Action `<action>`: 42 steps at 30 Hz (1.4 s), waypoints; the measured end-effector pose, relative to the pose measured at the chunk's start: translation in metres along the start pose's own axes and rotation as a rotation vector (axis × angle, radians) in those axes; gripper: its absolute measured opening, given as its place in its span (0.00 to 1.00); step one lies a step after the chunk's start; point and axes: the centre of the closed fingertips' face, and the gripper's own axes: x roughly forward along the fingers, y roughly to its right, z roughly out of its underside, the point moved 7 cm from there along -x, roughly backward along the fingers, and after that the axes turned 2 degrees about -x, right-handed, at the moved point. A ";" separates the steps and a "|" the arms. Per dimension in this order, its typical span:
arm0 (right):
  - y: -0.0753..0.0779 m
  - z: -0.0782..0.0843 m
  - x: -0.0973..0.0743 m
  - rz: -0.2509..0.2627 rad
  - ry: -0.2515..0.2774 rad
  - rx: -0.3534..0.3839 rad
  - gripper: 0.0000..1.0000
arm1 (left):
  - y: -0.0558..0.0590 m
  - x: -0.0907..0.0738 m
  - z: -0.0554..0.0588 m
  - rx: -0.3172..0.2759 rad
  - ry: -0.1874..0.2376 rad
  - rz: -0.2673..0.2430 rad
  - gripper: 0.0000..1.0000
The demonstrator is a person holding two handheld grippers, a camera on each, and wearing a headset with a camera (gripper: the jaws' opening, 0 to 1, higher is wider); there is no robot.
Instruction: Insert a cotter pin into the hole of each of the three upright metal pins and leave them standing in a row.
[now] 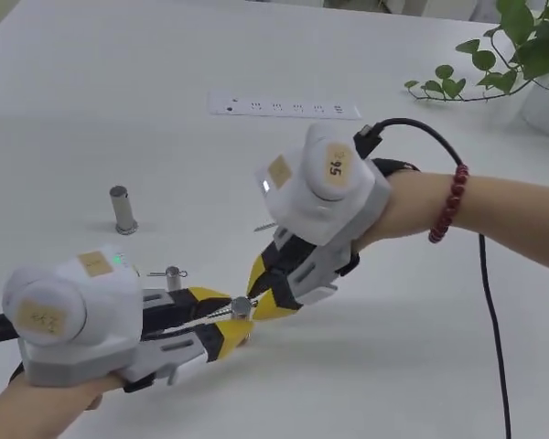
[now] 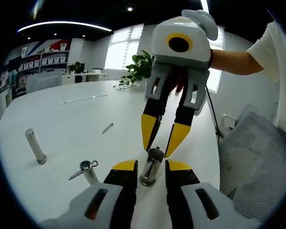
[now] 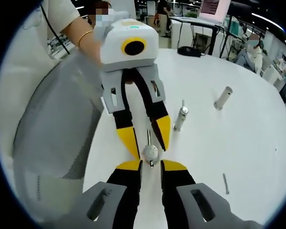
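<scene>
A short metal pin (image 1: pixel 242 306) is held off the white table between the yellow-tipped jaws of my left gripper (image 1: pixel 227 314), which is shut on its shaft (image 2: pixel 151 167). My right gripper (image 1: pixel 263 291) faces it, jaws apart on either side of the pin's round head (image 3: pixel 150 152). A thin cotter pin seems to pass through that head. A second pin (image 1: pixel 173 276) stands with a cotter pin through it. A bare pin (image 1: pixel 122 210) stands farther left. One loose cotter pin (image 1: pixel 263 226) lies on the table.
A white power strip (image 1: pixel 282 106) lies at the back of the table (image 1: pixel 91 101). A potted plant (image 1: pixel 517 55) stands at the far right. A black cable (image 1: pixel 489 302) trails from the right gripper across the table. A mesh chair (image 2: pixel 257 162) is beside the table.
</scene>
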 end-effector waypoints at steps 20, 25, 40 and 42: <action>-0.004 -0.006 0.003 0.049 0.140 0.086 0.25 | 0.010 -0.032 -0.012 0.048 0.048 -0.034 0.33; -0.005 -0.005 0.007 0.063 0.150 0.090 0.24 | 0.012 -0.040 -0.014 0.056 0.058 -0.044 0.33; -0.006 0.001 0.016 0.079 0.191 0.084 0.21 | 0.014 -0.055 -0.016 0.037 0.079 -0.083 0.34; -0.006 0.002 0.018 0.081 0.193 0.078 0.21 | 0.013 -0.057 -0.015 0.034 0.079 -0.088 0.34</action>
